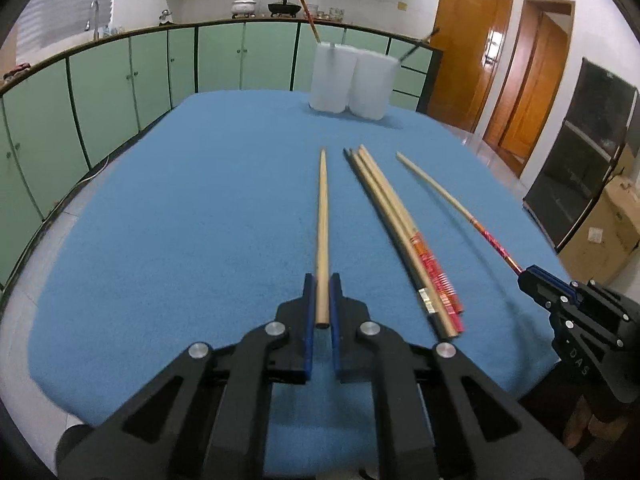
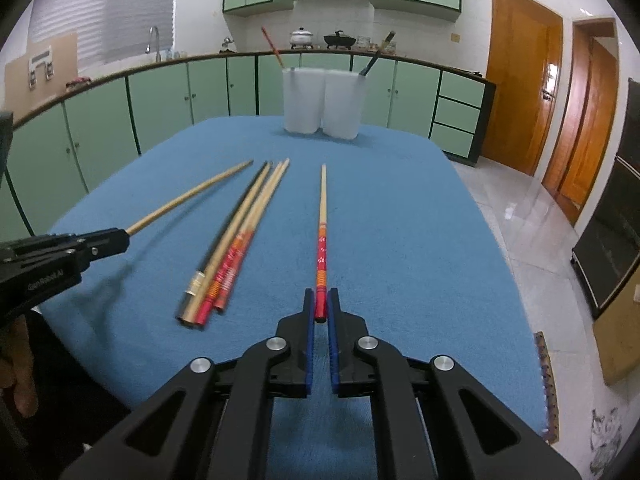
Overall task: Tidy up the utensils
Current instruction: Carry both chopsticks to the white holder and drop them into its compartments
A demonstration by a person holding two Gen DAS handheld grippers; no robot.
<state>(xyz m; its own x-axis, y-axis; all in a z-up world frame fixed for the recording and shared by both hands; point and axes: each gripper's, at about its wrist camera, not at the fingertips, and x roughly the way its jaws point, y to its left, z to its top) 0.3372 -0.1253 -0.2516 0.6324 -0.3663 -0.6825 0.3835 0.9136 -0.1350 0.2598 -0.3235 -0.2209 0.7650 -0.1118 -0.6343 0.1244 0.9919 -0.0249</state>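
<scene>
Plain chopstick: a bare wooden chopstick [image 1: 322,216] is pinched at its thick end by the left gripper [image 1: 322,300], tip pointing far toward the holders.
Red chopstick: a chopstick with a red patterned handle [image 2: 322,240] is clamped at its butt by the right gripper [image 2: 321,308], also pointing away.
Left jaws: closed on the plain chopstick, pads pressing both its sides.
Right jaws: closed on the red chopstick.
Loose bundle: four or so chopsticks [image 1: 400,236] lie on the cloth between the two grippers, touching one another, handles near, tips far.
Holders: two white cups [image 1: 350,80] stand side by side at the far edge of the table; each already has one stick leaning out.
Table: blue cloth [image 1: 180,220] covers it; green cabinets and a counter lie beyond.
Step, as I judge it: both sticks are gripped and ready to be carried to the cups.
Risk of swing: each stick is held only at its very end, so the long free length may pivot or slip in the pads.
Risk at the cups: a drooping tip could catch a rim and tip the light cup.
Risk of mixing: plain and red could end up in the wrong cup.
Risk of collision: the two sticks may cross while carried together.
</scene>
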